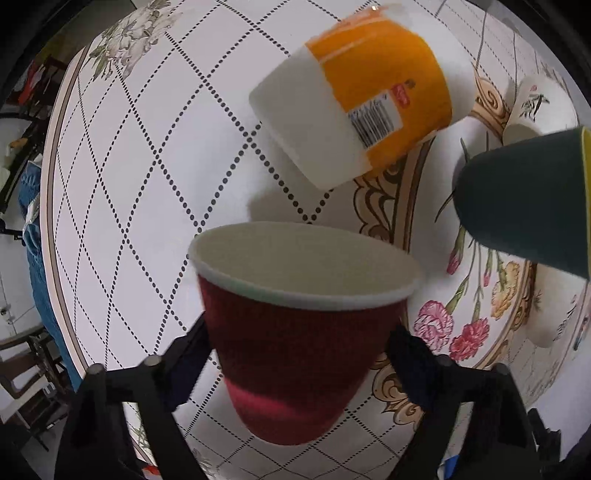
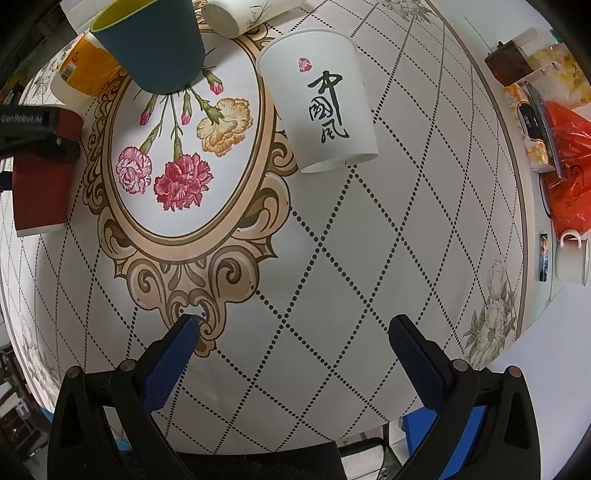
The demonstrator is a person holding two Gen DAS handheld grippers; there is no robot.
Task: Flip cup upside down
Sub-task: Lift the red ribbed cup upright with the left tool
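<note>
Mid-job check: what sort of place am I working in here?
Probably a home dining area: a round table under a floral printed cloth, a white mug and a red plastic bag at its edge, and a wooden chair beside it.

Five cups on one round table: one red cup, one orange cup, one teal cup, one lettered white cup, and one small printed cup lying on its side. Two grippers: one left gripper, one right gripper. Beyond the table's far edge: one white mug, one red bag, and perhaps three boxes, hard to count in the crowded corner. Printed on the tablecloth: three open blooms and three buds.
</note>
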